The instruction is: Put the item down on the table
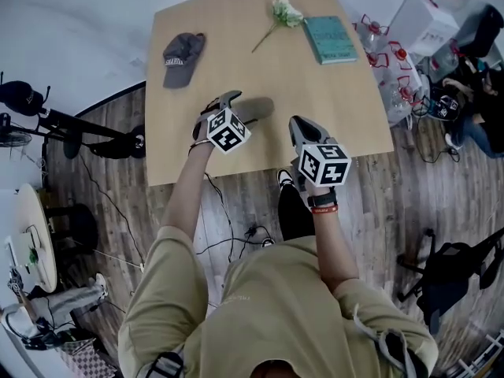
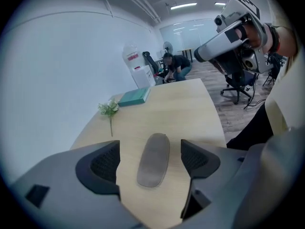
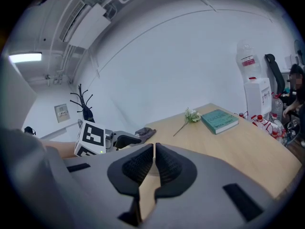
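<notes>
A grey-brown oval case (image 1: 253,109) lies flat on the light wooden table (image 1: 315,85). In the left gripper view the case (image 2: 155,149) rests on the wood between my left gripper's (image 2: 152,160) wide-open jaws, apart from both pads. From the head view the left gripper (image 1: 234,101) hovers just left of the case. My right gripper (image 1: 296,123) hangs over the table's near edge to the right of the case. Its jaws are shut with nothing between them, as the right gripper view (image 3: 155,162) also shows.
A grey cap (image 1: 183,57) lies at the table's far left, a white flower sprig (image 1: 285,12) at the far middle, and a teal book (image 1: 331,38) at the far right. Water bottles (image 1: 390,57) and boxes stand on the floor beyond the right edge, where a person crouches (image 2: 176,66).
</notes>
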`<state>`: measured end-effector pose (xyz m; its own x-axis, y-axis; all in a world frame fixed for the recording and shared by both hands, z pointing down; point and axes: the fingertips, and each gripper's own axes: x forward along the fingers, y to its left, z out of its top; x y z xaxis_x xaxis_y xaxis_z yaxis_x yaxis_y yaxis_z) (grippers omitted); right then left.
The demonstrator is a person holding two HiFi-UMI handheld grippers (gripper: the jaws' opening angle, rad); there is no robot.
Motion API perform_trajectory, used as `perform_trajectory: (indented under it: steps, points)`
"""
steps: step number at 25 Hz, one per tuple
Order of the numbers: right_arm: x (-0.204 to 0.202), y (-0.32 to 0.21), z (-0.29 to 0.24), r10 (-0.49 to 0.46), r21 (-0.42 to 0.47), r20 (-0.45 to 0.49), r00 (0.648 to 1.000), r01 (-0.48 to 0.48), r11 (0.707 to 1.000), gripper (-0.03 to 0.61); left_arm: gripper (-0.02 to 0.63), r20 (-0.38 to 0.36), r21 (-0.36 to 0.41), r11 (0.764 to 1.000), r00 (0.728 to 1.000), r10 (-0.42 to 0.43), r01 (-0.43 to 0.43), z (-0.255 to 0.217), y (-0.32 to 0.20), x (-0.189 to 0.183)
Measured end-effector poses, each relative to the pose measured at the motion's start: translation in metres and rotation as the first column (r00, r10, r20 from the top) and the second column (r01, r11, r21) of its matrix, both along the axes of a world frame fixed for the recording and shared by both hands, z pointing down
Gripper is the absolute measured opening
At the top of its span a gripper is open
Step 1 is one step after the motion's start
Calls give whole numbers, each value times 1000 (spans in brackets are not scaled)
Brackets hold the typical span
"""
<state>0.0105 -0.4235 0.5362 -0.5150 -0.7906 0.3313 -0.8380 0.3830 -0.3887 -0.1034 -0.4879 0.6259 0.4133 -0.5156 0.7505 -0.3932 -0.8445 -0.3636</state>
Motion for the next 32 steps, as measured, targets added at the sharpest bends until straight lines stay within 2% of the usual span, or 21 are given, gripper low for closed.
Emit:
perform_trajectory:
  steps: [3, 5, 8, 10, 13, 16, 20, 27, 29, 30, 32]
  points:
    - [-5, 26, -11, 0, 18, 0, 1000, -1, 1000, 28, 382, -75, 22, 998, 996, -49, 51, -22, 29, -6]
    - [-10, 45, -19, -3, 31, -2, 1000, 3, 1000, 28, 382, -190, 32, 995, 977, -92, 100, -41, 51, -11]
    - [-16, 72, -34, -10, 57, -18, 1000, 11, 998, 28, 380, -352, 60, 984, 926, -136, 167, -76, 85, -18]
    - [-19, 88, -43, -14, 77, -28, 1000, 16, 997, 28, 380, -416, 90, 972, 895, -161, 217, -98, 105, -25]
    - [-24, 110, -57, -20, 103, -40, 999, 24, 994, 28, 380, -496, 85, 947, 837, -231, 311, -123, 132, -37]
    - [-31, 132, -68, -27, 122, -54, 998, 33, 992, 28, 380, -552, 75, 922, 786, -278, 380, -142, 159, -49]
    - [-35, 157, -75, -33, 149, -66, 997, 43, 988, 28, 379, -606, 98, 888, 734, -306, 450, -160, 192, -57]
    - [-55, 177, -82, -44, 171, -76, 996, 56, 984, 28, 367, -696, 52, 837, 622, -360, 544, -173, 232, -84]
    - [-59, 182, -84, -49, 179, -81, 996, 63, 982, 28, 332, -724, 52, 820, 587, -362, 570, -179, 241, -91]
    - [-60, 184, -84, -50, 182, -83, 995, 64, 981, 28, 293, -738, 53, 811, 570, -361, 582, -183, 246, -93]
    - [-61, 186, -87, -48, 190, -87, 995, 64, 980, 28, 255, -758, 58, 797, 546, -357, 601, -188, 252, -97]
